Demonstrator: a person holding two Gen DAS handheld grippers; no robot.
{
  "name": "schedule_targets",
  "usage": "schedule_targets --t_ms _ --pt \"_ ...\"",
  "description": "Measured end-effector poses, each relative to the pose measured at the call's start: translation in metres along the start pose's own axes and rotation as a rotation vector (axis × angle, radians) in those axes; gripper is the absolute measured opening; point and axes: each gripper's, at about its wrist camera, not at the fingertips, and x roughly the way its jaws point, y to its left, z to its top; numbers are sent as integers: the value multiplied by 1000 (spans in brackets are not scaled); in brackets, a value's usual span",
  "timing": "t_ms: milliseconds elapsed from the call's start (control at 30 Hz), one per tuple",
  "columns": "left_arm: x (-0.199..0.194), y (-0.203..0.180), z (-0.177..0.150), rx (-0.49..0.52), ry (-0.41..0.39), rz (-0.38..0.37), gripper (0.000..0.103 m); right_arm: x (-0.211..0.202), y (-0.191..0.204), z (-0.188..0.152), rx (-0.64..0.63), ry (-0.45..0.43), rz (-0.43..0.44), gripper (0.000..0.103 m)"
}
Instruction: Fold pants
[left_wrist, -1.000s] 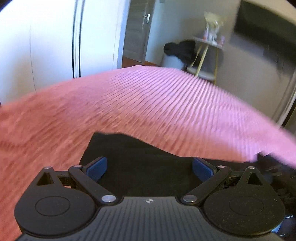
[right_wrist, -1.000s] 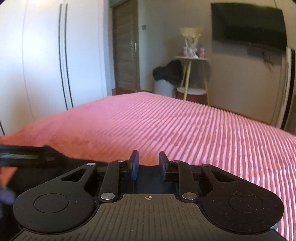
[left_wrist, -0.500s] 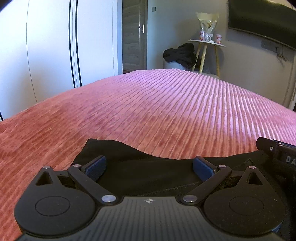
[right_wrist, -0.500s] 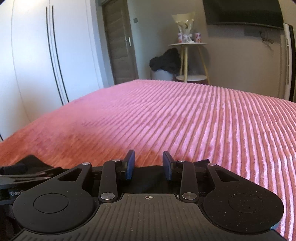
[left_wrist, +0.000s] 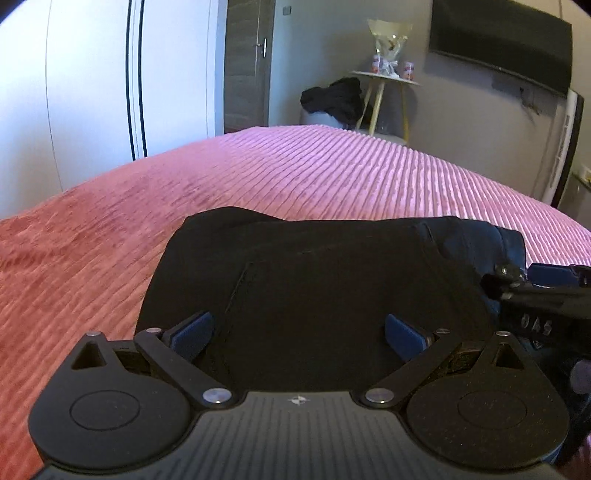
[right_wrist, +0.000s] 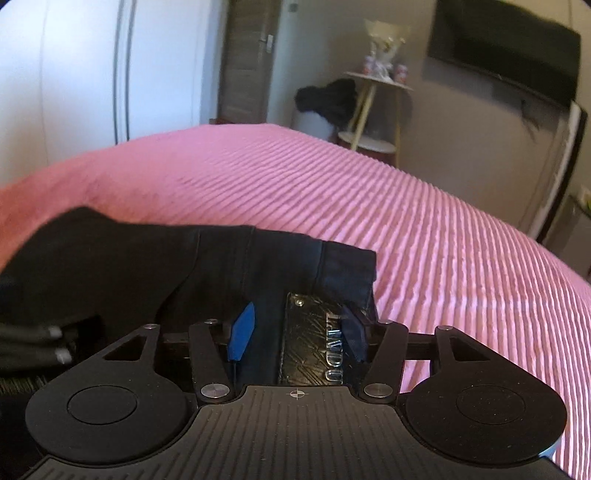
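Embossed metal lettering showing on black leather patch (right_wrist: 317, 338) at pants (right_wrist: 184, 269) waistband, too sideways for reading; raised "DAS" showing on right gripper (left_wrist: 550, 291) body beside pants.

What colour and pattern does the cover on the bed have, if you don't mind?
Pink ribbed bed cover, with raised parallel stripes; clearest in the right wrist view.

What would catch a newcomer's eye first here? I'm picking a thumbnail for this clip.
The black pants stand out first, a dark folded bundle lying on the ribbed pink bedspread just ahead of both tools. Next comes the embossed leather patch at their waistband, sitting between the blue pads of the right tool, whose jaws have just been opening. The left tool is spread wide over the cloth.
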Motion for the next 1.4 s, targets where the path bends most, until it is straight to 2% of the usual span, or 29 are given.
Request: schedule_targets --t_ms 100,233,467,600,700,767,867,1000,1033,1100,1133,1200,1300,1400 --pt "0 -6 -14 57 -69 27 99 9 -9 -4 54 -18 17 74" --pt "-4 -1 -12 38 -62 11 99 2 -16 -6 95 -16 23 80" --pt "-37 6 -14 11 42 -5 99 -42 -51 -29 297 208 71 82" --pt "-50 14 -18 -37 128 -87 99 -61 -73 -43 411 311 128 88" --pt "-58 10 -21 24 177 -119 99 -63 -88 -50 490 364 177 91" --pt "-62 10 -22 48 199 -139 99 -63 -94 -51 499 385 208 91" --pt "-69 33 -18 -56 211 -219 99 -59 -121 -55 638 404 302 92" --pt "-77 88 -12 -313 166 -290 99 -50 -164 -68 830 397 395 91" --pt "-78 100 -11 -370 152 -282 99 -48 -172 -71 865 390 412 91" --pt "-75 126 -12 -501 142 -241 99 -41 -185 -75 927 370 455 94" --pt "-70 139 -15 -593 143 -275 99 -37 -187 -75 942 371 477 96" --pt "-54 155 -17 -695 182 -342 99 -26 -189 -73 944 375 524 99" --pt "-26 163 -17 -732 254 -339 99 -9 -191 -67 979 366 604 99" --pt "1 163 -19 -764 320 -440 99 6 -183 -62 947 364 682 97"
